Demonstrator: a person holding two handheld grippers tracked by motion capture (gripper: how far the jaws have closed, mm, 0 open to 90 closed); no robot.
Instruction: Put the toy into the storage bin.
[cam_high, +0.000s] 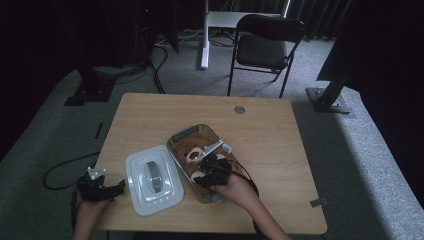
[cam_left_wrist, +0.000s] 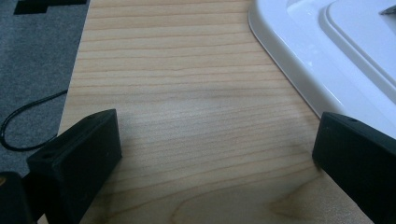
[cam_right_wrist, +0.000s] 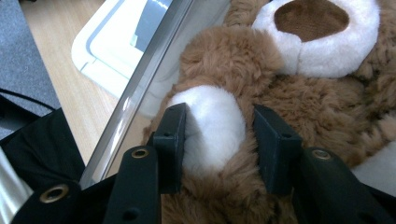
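Note:
A brown teddy bear (cam_right_wrist: 289, 84) with white paws and a white muzzle lies inside a clear plastic box (cam_high: 182, 134) at the middle of the table. My right gripper (cam_right_wrist: 219, 121) reaches into the box (cam_right_wrist: 140, 79) and is shut on one white paw, with a jaw on each side of it. In the high view the right gripper (cam_high: 212, 167) covers the near half of the bear (cam_high: 195, 156). The box's white lid (cam_high: 152, 180) lies flat to the left of the box. My left gripper (cam_high: 117, 187) rests at the table's front left corner, open, nothing between its jaws (cam_left_wrist: 217, 135).
The lid's rim (cam_left_wrist: 327, 51) lies just past my left gripper's right jaw. The wooden table (cam_high: 270, 135) has a round grommet (cam_high: 239, 109) at the back. A folding chair (cam_high: 265, 47) stands behind the table. A cable (cam_high: 65, 167) trails on the grey carpet at left.

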